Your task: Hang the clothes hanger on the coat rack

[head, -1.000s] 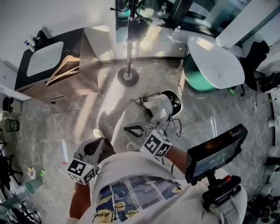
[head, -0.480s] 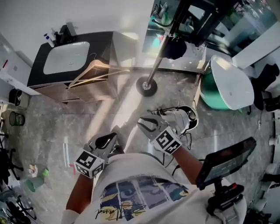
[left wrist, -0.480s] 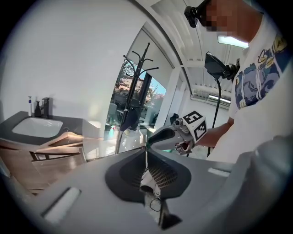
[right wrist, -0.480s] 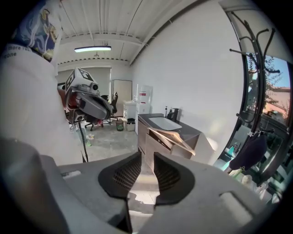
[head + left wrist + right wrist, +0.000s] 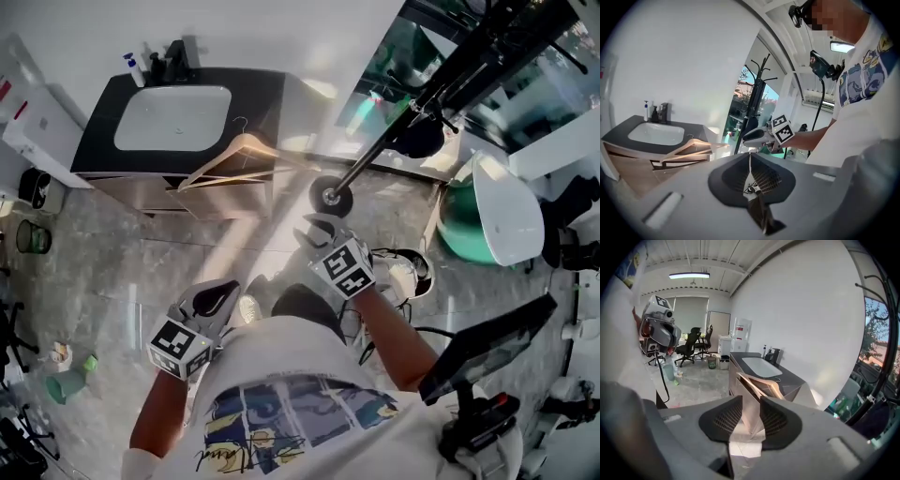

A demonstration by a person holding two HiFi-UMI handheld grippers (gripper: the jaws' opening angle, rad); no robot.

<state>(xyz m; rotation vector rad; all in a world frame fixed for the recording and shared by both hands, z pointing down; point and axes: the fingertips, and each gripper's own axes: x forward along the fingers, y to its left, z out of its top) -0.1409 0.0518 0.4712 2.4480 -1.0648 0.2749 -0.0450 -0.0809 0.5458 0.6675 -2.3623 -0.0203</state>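
Right gripper jaws were opening, empty, left gripper jaws together; reach step, and next likely called for clamping the hanger beside the sink.

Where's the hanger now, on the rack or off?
Off. The hanger rests on the cabinet beside the sink; the coat rack stands apart, to its right in the head view.

The left arm is bare and stretches toward twelve o'clock. Its left gripper sits at about seven o'clock in the head view, jaws pressed together with nothing between them. The right arm angles toward eleven o'clock. The right gripper is farther out, near centre (marker cube on top), with its jaws opening and empty.
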